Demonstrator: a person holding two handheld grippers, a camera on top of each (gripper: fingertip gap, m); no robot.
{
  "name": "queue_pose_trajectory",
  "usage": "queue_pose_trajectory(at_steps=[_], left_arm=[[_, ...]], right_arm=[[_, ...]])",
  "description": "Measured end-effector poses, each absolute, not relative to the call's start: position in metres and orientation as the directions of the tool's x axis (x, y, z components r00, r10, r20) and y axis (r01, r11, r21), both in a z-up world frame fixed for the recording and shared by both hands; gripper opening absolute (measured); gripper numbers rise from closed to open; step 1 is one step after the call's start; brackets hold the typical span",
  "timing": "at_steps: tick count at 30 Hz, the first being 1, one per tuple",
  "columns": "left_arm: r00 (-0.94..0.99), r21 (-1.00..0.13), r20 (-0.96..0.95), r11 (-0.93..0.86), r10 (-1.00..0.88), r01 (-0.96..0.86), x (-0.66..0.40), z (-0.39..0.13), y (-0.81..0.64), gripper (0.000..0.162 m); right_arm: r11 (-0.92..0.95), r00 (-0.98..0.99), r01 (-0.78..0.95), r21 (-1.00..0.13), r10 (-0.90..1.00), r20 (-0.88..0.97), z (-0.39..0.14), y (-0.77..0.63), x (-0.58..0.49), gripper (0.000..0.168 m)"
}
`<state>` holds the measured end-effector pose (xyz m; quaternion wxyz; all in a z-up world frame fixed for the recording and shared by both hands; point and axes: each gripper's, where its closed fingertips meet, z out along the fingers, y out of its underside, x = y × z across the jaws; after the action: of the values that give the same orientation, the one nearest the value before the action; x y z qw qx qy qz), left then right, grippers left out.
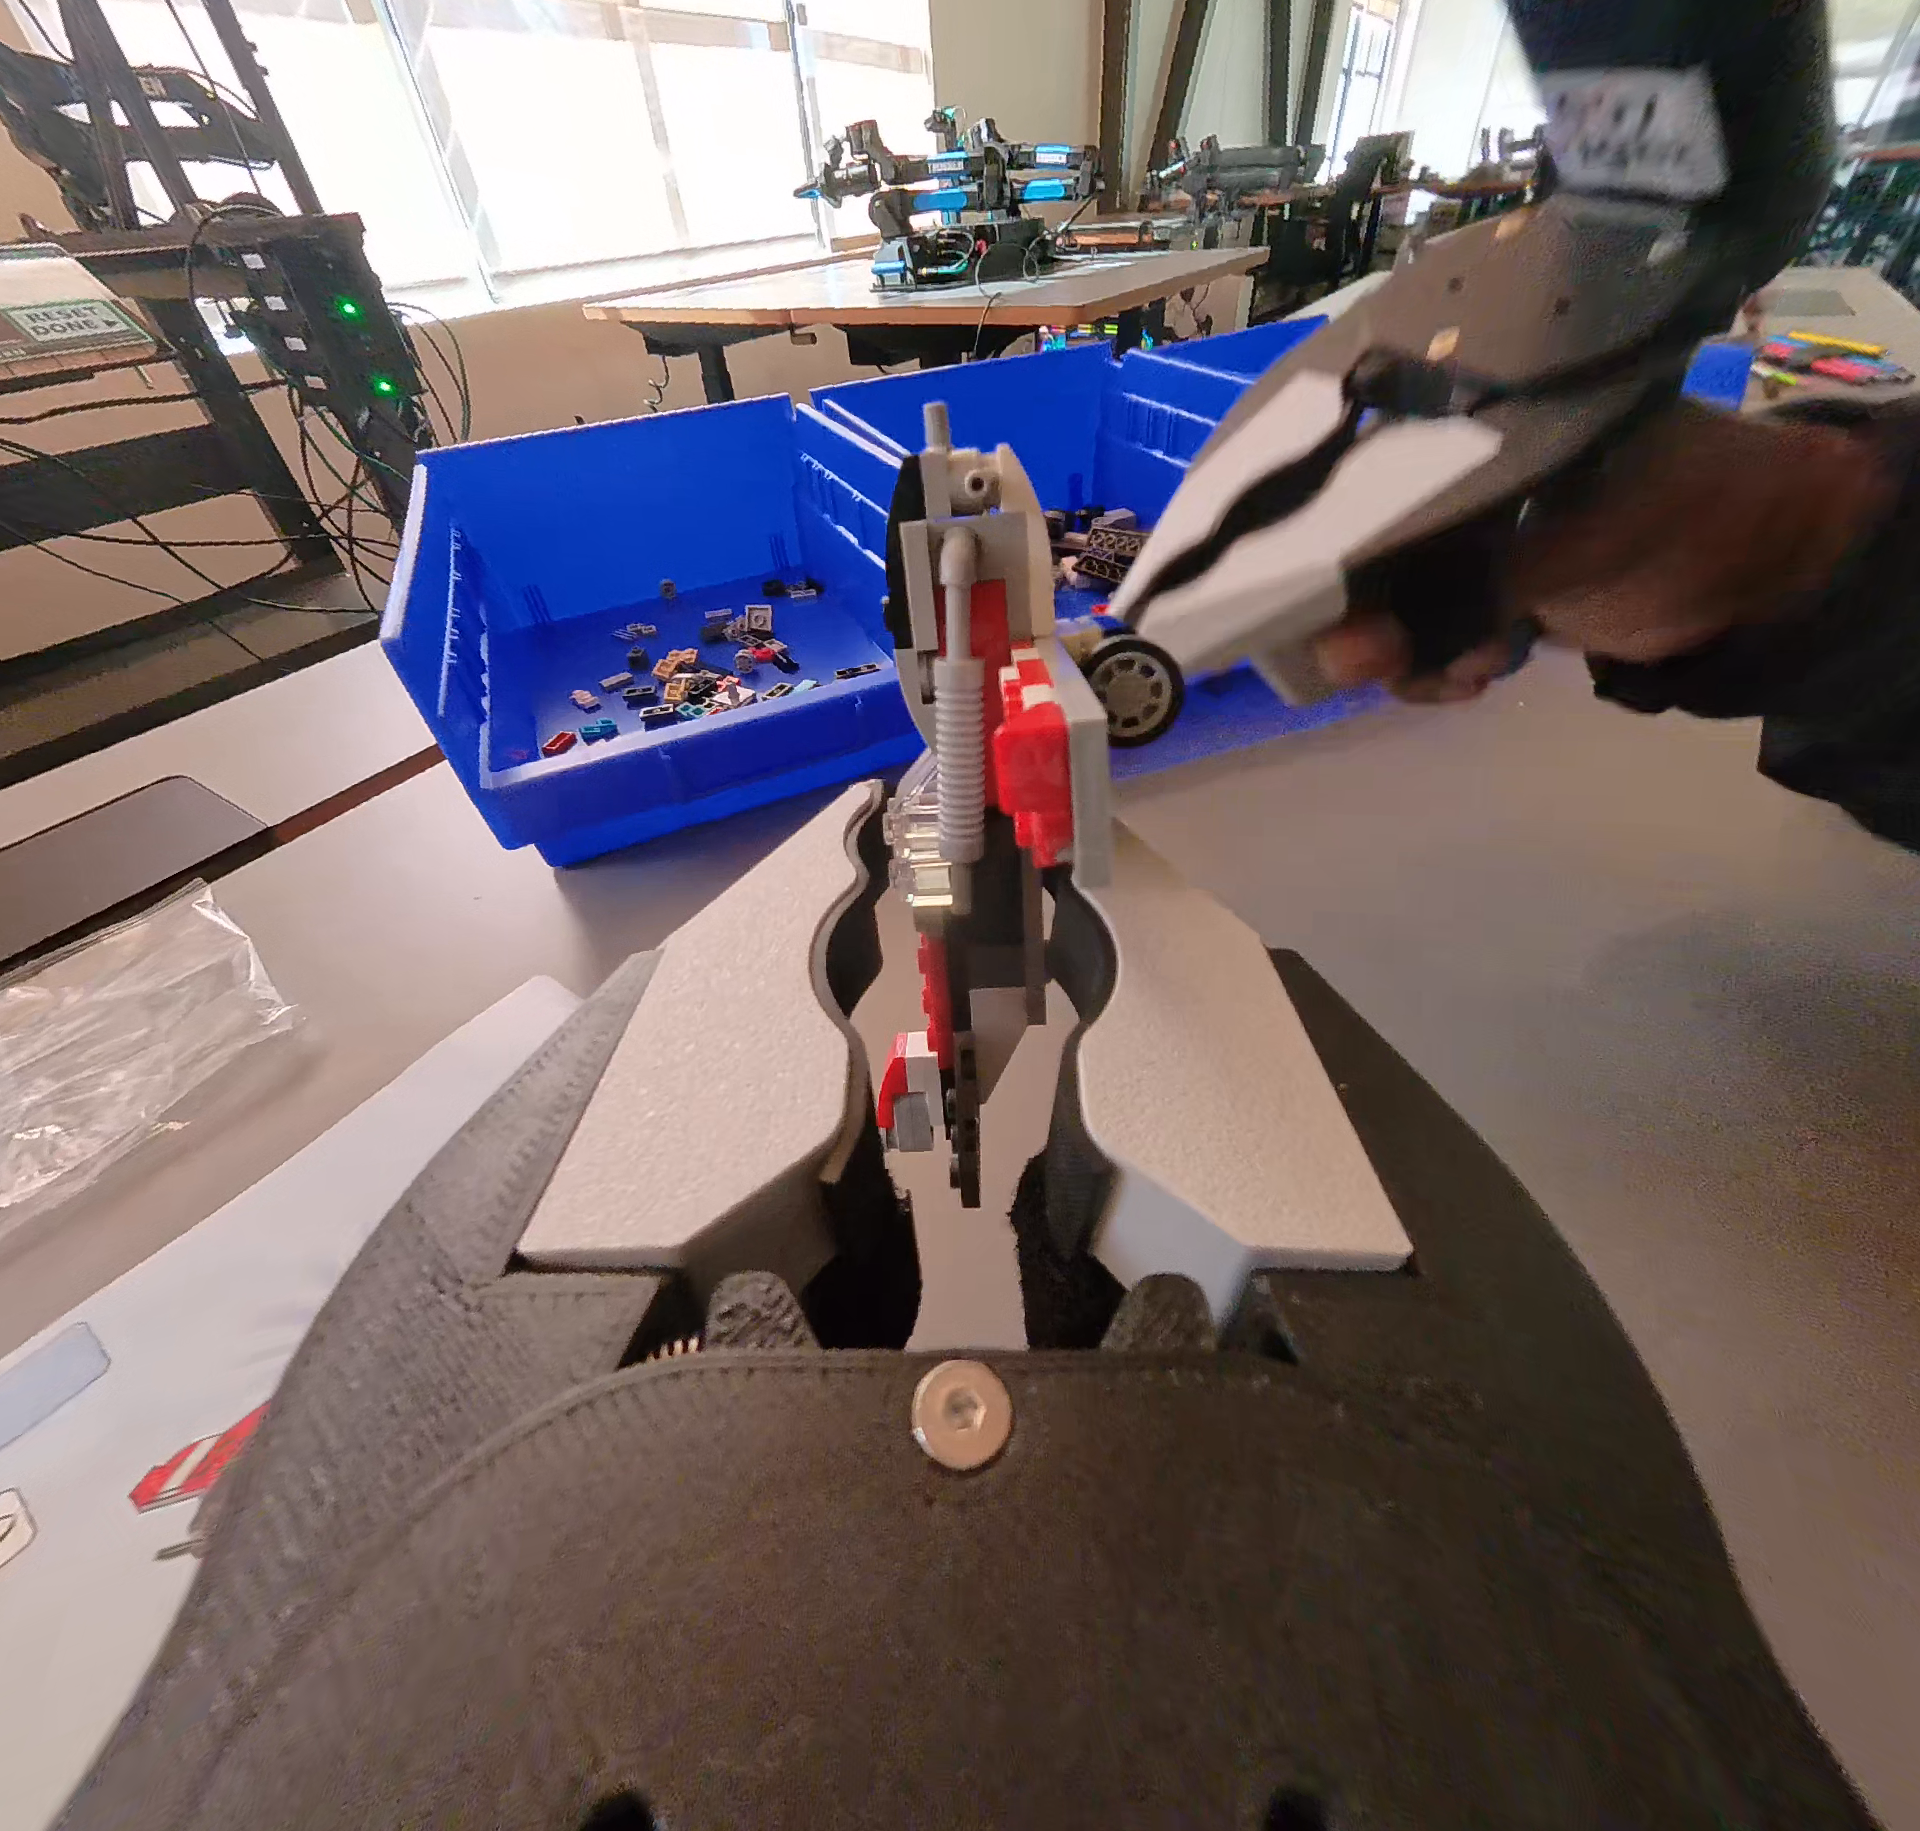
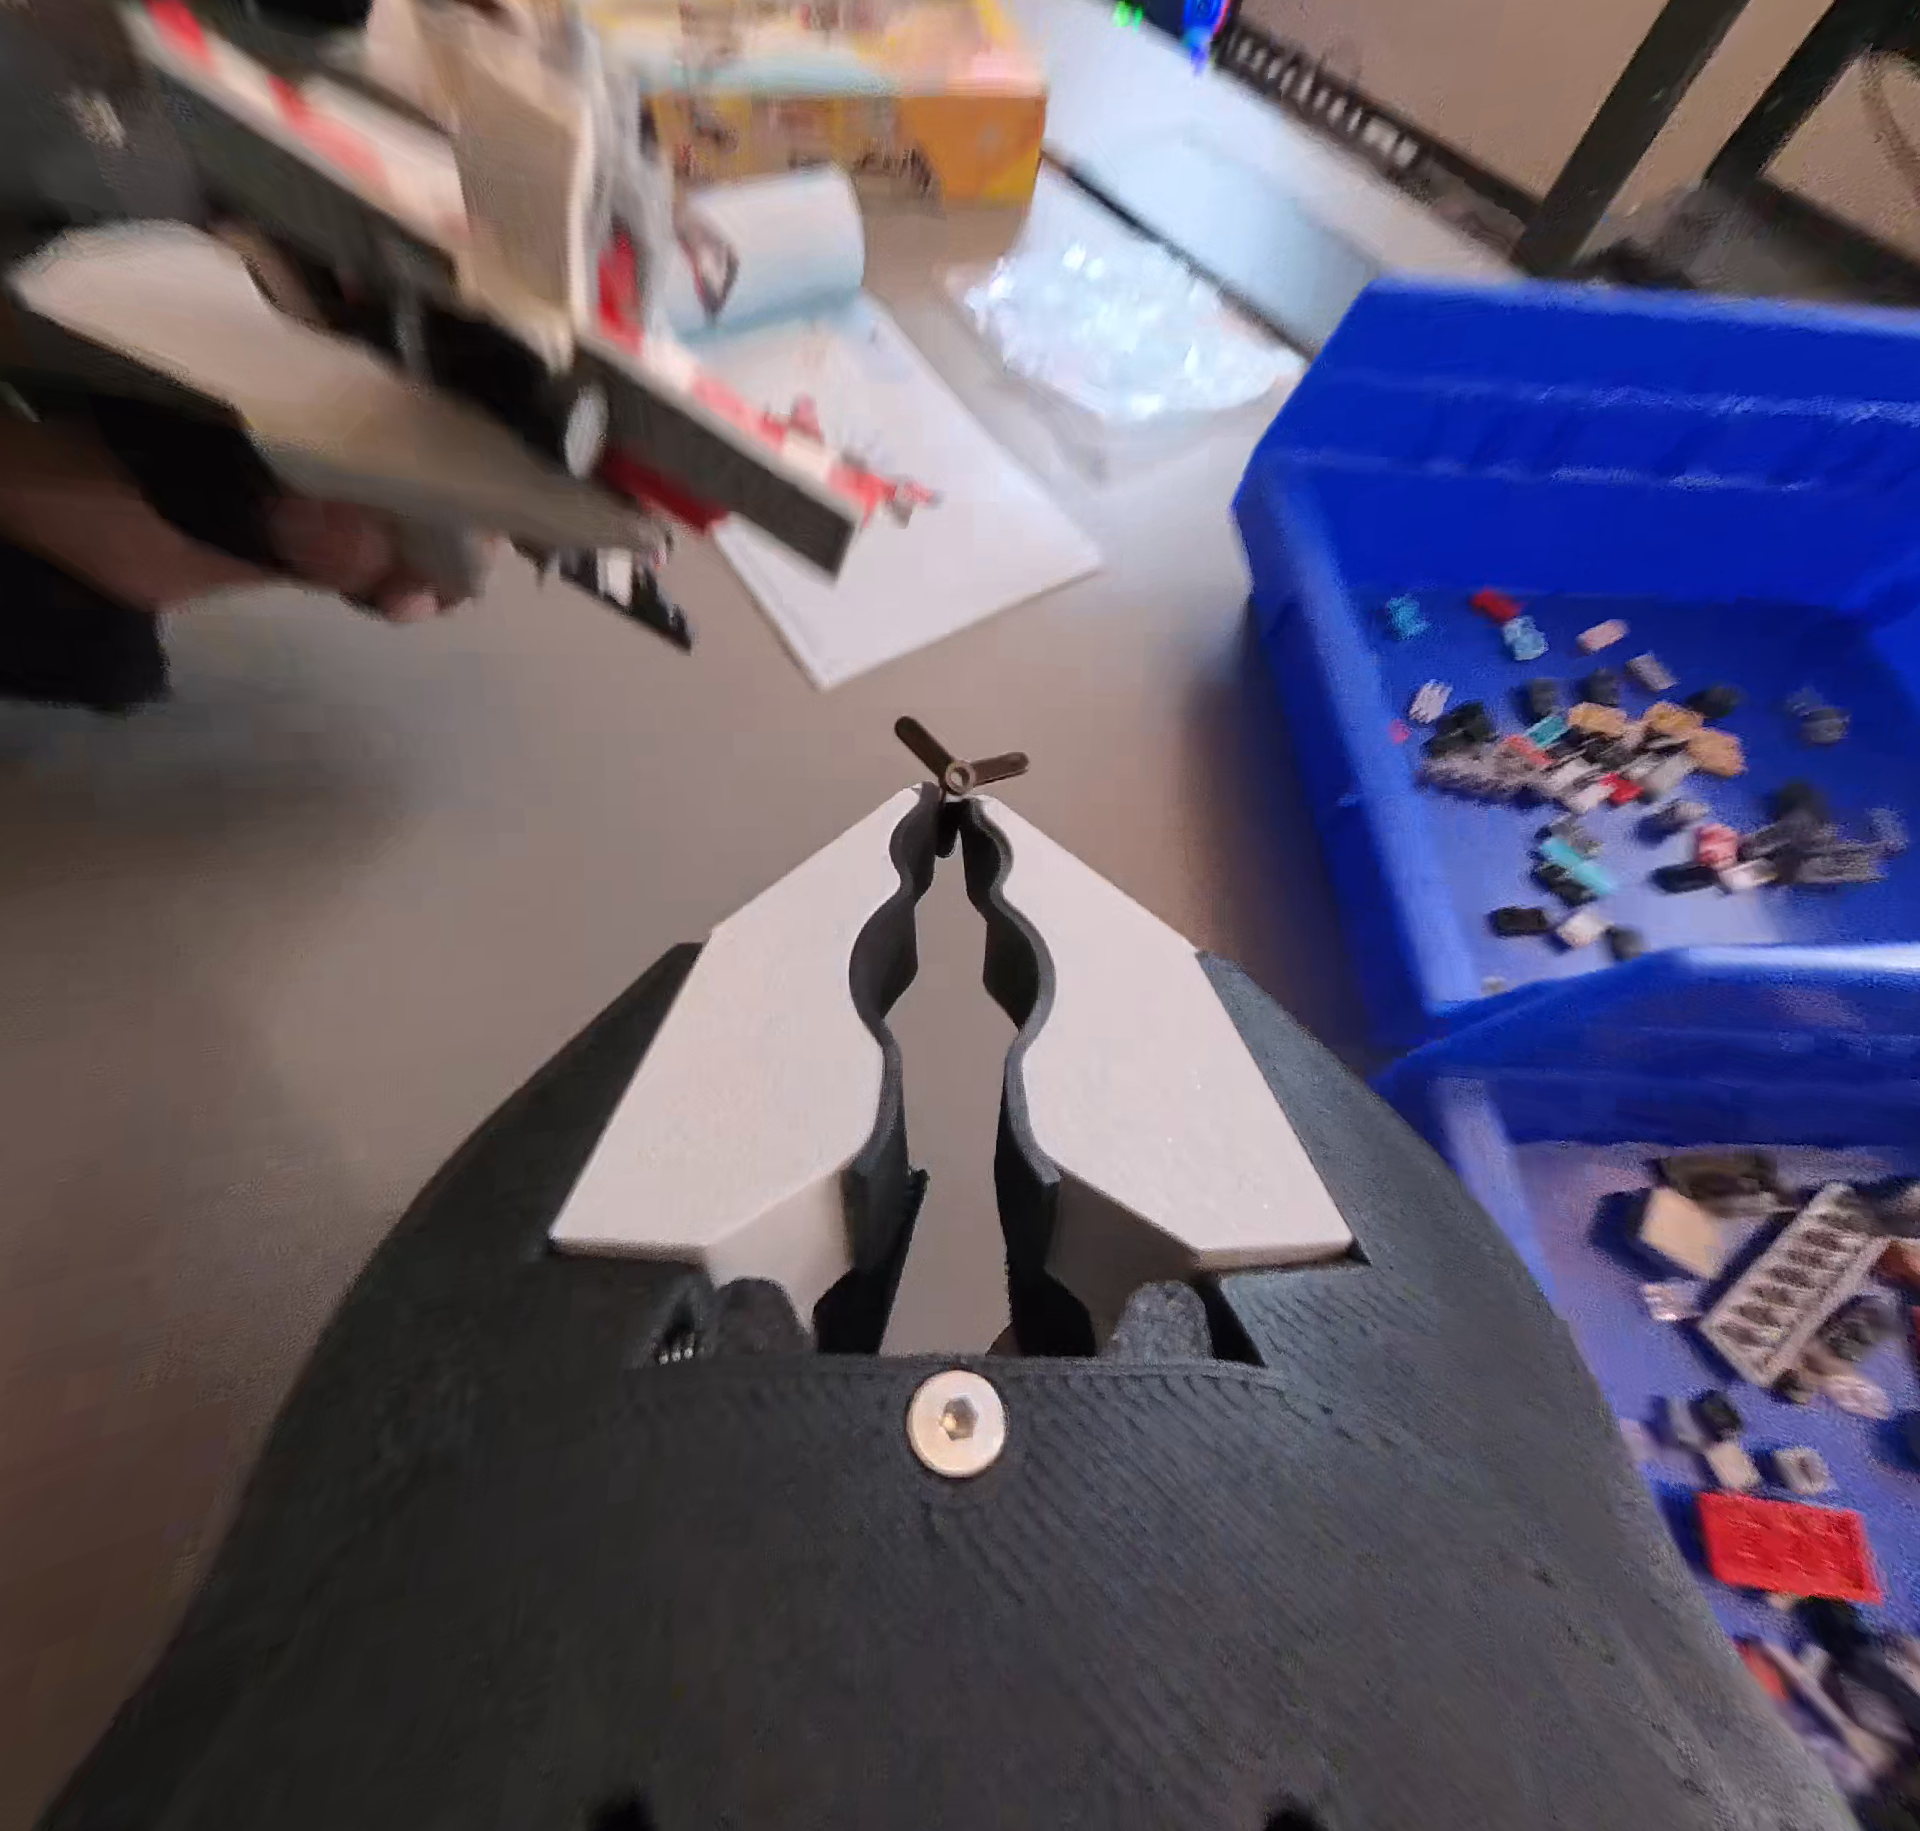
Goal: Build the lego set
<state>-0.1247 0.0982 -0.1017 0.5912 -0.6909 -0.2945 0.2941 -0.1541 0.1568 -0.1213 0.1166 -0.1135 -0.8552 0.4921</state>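
My left gripper (image 1: 971,851) is shut on a part-built lego model (image 1: 977,701) of grey, red and black pieces, held upright above the table. The model shows blurred in the right wrist view (image 2: 665,451) at upper left. My right gripper (image 2: 951,794) is shut on a small black three-bladed propeller piece (image 2: 958,768) at its fingertips, held above the table. In the left wrist view the right gripper (image 1: 1127,602) hovers to the right of the model, close to its upper part. A wheel (image 1: 1132,685) sits just behind the model.
Two blue bins (image 1: 665,628) (image 2: 1579,701) with several loose lego pieces stand on the grey table. Instruction sheets (image 2: 914,555) and clear plastic bags (image 1: 114,1012) lie on the table. A person's hand (image 1: 1621,576) holds the right gripper. Robot arms stand on a far desk. Some 7 cm of space lies between my two pairs of fingers.
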Motion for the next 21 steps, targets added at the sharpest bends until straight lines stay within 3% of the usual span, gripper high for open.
queue_pose_trajectory(at_steps=[4,8,21], left_arm=[[0.651,-0.992,-0.056,-0.117,0.757,0.051,-0.124,-0.101,0.104,0.026],[0.655,-0.99,-0.074,-0.132,0.752,0.04,-0.122,-0.1,0.109,0.026],[0.64,-0.998,-0.031,-0.064,0.767,0.029,-0.12,-0.08,0.097,0.026]], right_arm=[[0.424,-0.948,-0.017,-0.905,0.28,0.149,-0.065,0.156,-0.157,0.001],[0.422,-0.963,-0.155,-0.893,0.137,0.232,-0.034,0.127,-0.134,0.002],[0.423,-0.845,-0.513,-0.747,-0.095,0.526,-0.01,0.082,-0.108,0.002]])
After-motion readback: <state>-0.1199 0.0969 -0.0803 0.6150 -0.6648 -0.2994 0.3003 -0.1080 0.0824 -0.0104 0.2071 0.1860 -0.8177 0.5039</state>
